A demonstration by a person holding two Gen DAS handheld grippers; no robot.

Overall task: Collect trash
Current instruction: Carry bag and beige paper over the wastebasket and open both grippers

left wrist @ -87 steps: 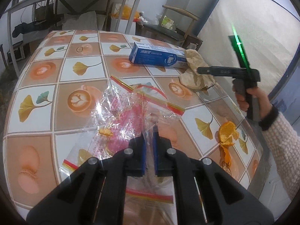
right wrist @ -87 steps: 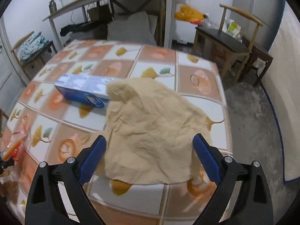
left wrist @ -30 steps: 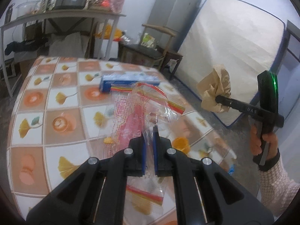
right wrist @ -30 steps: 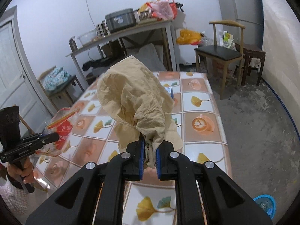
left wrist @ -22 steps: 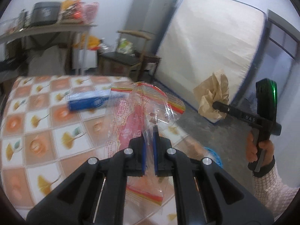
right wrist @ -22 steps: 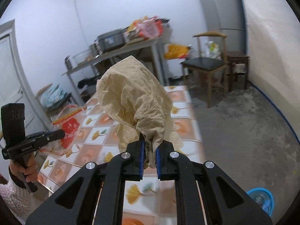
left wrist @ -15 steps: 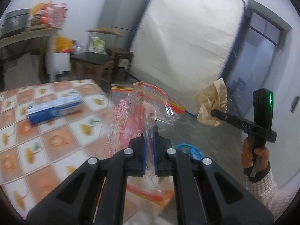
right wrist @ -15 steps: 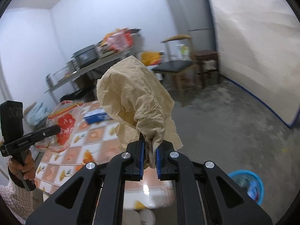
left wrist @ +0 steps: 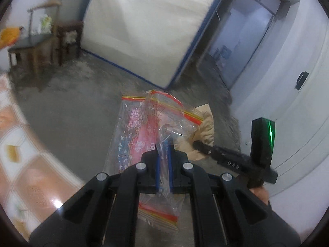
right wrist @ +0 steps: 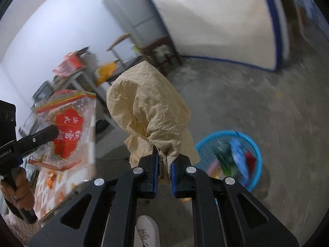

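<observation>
Tan crumpled paper [right wrist: 148,111], pinched at its lower end in the right gripper [right wrist: 164,164], jaws almost together with only the wad between the blue pads. Clear plastic bag [left wrist: 148,135] with red print, clamped likewise in the left gripper [left wrist: 164,164], jaws all but closed on the film.

Both pieces now off the table [left wrist: 12,123] and out over bare concrete floor. A second ago still above the tiled cloth; now swung round toward the leaning mattress [left wrist: 144,26], with the table edge left at the side of each view. Blue basket [right wrist: 222,132] now close below the right gripper, just beyond the paper, already holding coloured scraps.

Reads as pick-up finished and carry nearly over. Next, probably, lowering over the basket and letting go, paper first as the nearer. Bag light and floppy, likely to cling to the pads or drift past the rim.

Count: two grippers; two pieces of trash in grip, one per gripper; one basket; one table; one mattress; one white shoe [right wrist: 147,230] at the bottom of the right wrist view. Scraps in the basket too blurred to number.
</observation>
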